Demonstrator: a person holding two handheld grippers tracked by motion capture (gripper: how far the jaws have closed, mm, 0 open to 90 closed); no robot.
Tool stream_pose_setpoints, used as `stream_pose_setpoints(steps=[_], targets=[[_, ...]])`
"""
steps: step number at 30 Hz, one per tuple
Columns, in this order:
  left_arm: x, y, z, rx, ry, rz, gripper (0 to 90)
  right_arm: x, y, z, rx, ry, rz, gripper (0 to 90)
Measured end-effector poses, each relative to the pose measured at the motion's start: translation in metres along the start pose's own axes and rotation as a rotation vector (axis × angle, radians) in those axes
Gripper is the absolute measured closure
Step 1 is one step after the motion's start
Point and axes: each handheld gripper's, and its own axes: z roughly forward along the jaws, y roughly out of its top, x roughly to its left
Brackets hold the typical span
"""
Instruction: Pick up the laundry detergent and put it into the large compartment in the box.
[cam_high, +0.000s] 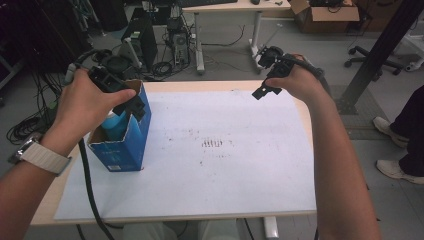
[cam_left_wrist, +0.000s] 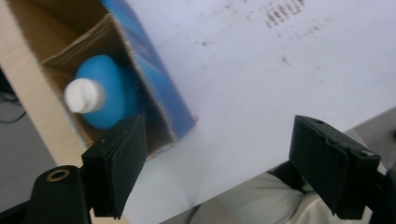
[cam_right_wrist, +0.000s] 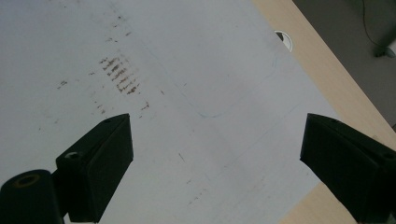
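Left hand (cam_high: 85, 107), watch strap on the wrist, holds the left gripper (cam_high: 131, 106) over the open top of a blue carton (cam_high: 127, 145) standing at the left edge of the surface (cam_high: 295, 200). In the left gripper view the jaws are spread wide with nothing between them. One jaw sits just beside the carton's open mouth; can't tell if it touches the flap edge. The other jaw hangs over bare white sheet (cam_left_wrist: 261, 93), well apart from the carton.

Inside the carton: blue bottle (cam_left_wrist: 105, 91) with a white cap (cam_left_wrist: 84, 94), upright, cap below the carton's rim. From the high view the bottle (cam_high: 114, 122) is just visible under the gripper. Carton flaps are open, brown cardboard inside.

Mid surface: white sheet covers most of the wooden top, with a cluster of dark smudge marks (cam_high: 214, 143) around its centre. The same marks (cam_right_wrist: 120, 74) show in the right gripper view.

Far right: right hand (cam_high: 300, 82) holds the right gripper (cam_high: 265, 90) above the far right corner of the sheet, off the surface, well apart from the carton. Jaws wide open, holding nothing, touching nothing. Below them: white sheet, faint pen line, bare wood edge with a cable grommet (cam_right_wrist: 284, 39).

Beyond the surface: floor with cables, computer towers (cam_high: 145, 35), another desk (cam_high: 235, 7), a cardboard box (cam_high: 325, 15).
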Motion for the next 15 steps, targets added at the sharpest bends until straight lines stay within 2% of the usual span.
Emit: stream_pose_setpoints(steps=[5,9,11,15], targets=[[-0.018,0.001,-0.002,-0.007,-0.013,0.061,15.8,0.002,-0.002,-0.003,-0.003,-0.005,0.003,9.2],[-0.024,0.001,-0.002,-0.008,-0.044,0.084,13.5,0.002,-0.004,-0.005,-0.004,-0.008,0.01,9.3],[-0.028,0.002,-0.001,-0.012,-0.044,0.099,10.6,0.002,-0.004,-0.005,-0.004,-0.007,0.01,9.2],[-0.034,0.004,0.004,-0.016,-0.073,0.134,4.4,0.002,-0.003,-0.002,-0.002,-0.004,0.01,9.2]])
